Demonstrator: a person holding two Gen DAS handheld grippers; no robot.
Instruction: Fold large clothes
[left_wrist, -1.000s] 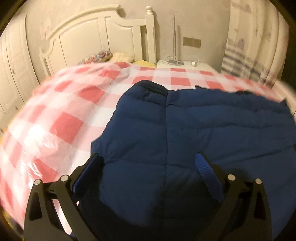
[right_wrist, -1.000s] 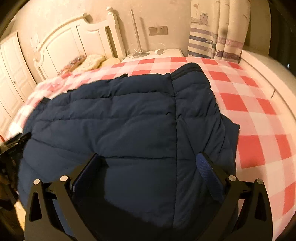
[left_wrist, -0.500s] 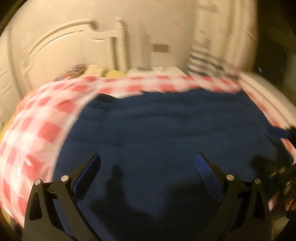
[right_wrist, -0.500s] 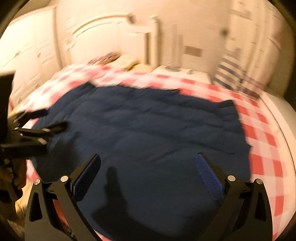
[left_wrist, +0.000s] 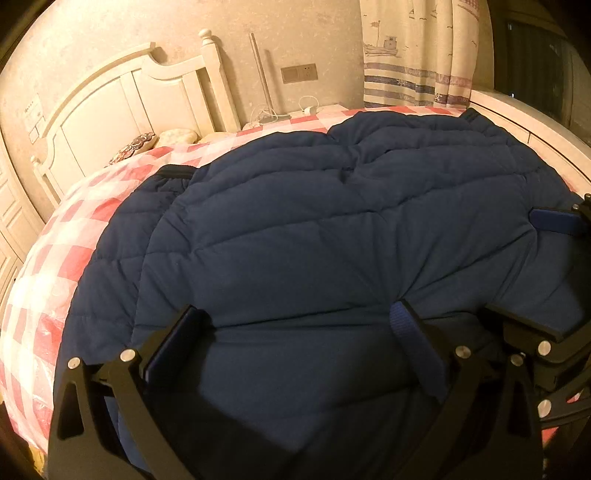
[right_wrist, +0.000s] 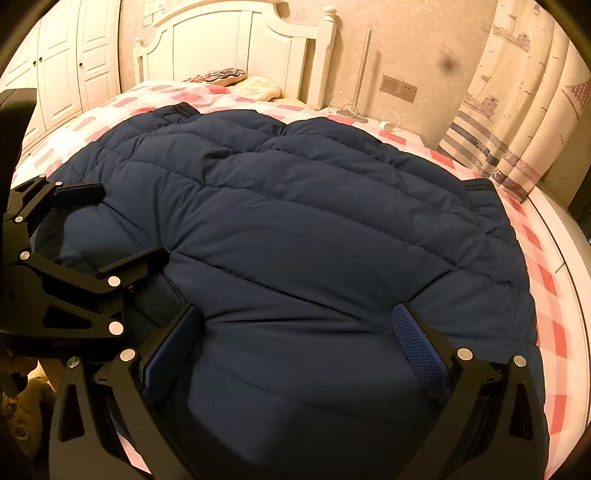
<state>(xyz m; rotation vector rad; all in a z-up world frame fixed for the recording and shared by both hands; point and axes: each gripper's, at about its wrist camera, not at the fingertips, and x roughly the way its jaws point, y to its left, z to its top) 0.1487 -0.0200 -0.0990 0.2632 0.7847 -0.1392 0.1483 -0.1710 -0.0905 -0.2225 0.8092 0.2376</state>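
blocked: headboard (right_wrist: 236, 40), curtain (right_wrist: 517, 122) | free: checked bedspread (left_wrist: 55, 258) left of jacket (left_wrist: 332, 240)

Jacket (left_wrist: 314, 229) near hem hidden behind gripper frames.

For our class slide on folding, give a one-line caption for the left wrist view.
Open left tool over a navy quilted jacket spread on a red-checked bed.

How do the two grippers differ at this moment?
The left gripper is over the jacket's left part, near the checkered bedspread; the right gripper is toward the curtain side. Both are open with jacket fabric between their fingers.
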